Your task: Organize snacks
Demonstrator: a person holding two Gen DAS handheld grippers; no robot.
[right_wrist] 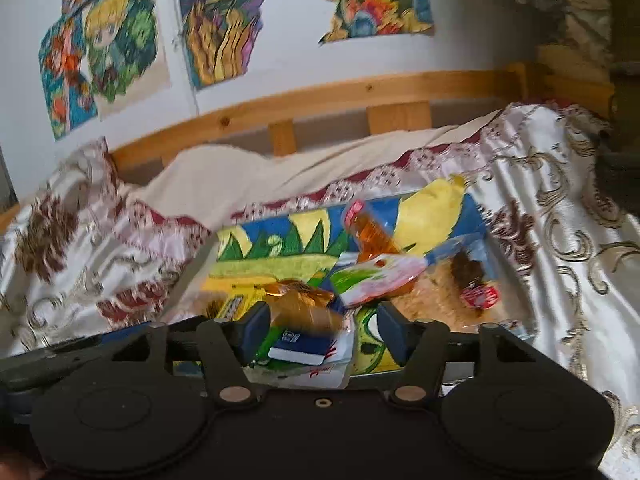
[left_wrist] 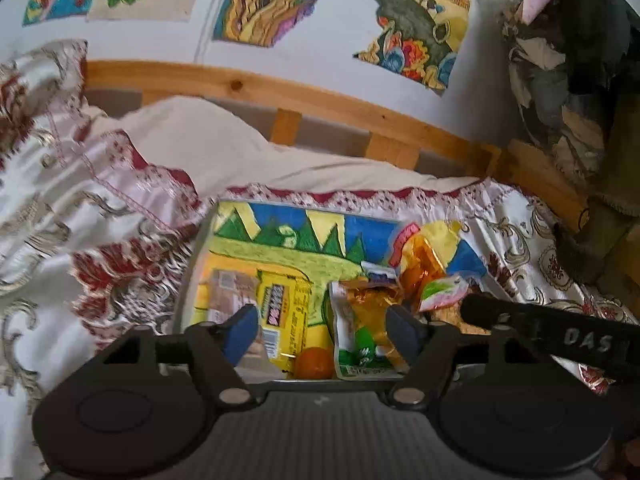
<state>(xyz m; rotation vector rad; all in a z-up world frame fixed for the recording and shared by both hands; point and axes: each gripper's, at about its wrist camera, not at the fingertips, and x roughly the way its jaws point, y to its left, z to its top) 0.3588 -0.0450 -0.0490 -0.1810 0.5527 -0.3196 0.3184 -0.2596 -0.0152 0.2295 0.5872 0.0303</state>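
My landmark is the tray (left_wrist: 188, 280), a shallow grey-rimmed one lined with a bright painted picture, lying on the patterned bedspread (left_wrist: 100, 208) of the bed. All the snacks I can see are already gathered on it; none lies loose on the cloth around it, as far as both views reach.

On the tray's near left part sits a yellow packet (left_wrist: 282, 312), with a small orange ball (left_wrist: 315, 362) just beside its near end. Right of that lies a white and green pouch (left_wrist: 356, 344) with crinkled gold wrapping on top. Toward the tray's far right corner an orange cellophane sweet (left_wrist: 420, 260) and a pink and green sachet (left_wrist: 444, 292) lean on each other. From my right wrist I also see a brown lump with a red label (right_wrist: 476, 284) on the tray's right side, and a blue-edged white packet (right_wrist: 302, 350) near its front rim.

My left tongs (left_wrist: 322, 334) stand apart above the tray's near edge, nothing pinched between them. My right tongs (right_wrist: 320, 330) are also apart; the blue-edged packet and a gold wrapper (right_wrist: 304, 300) show between the jaws, blurred, but the pads do not press on them.

So I judge collecting largely done. What is left is sorting: the right half of the tray is a heap of overlapping wrappers, not rows or groups.
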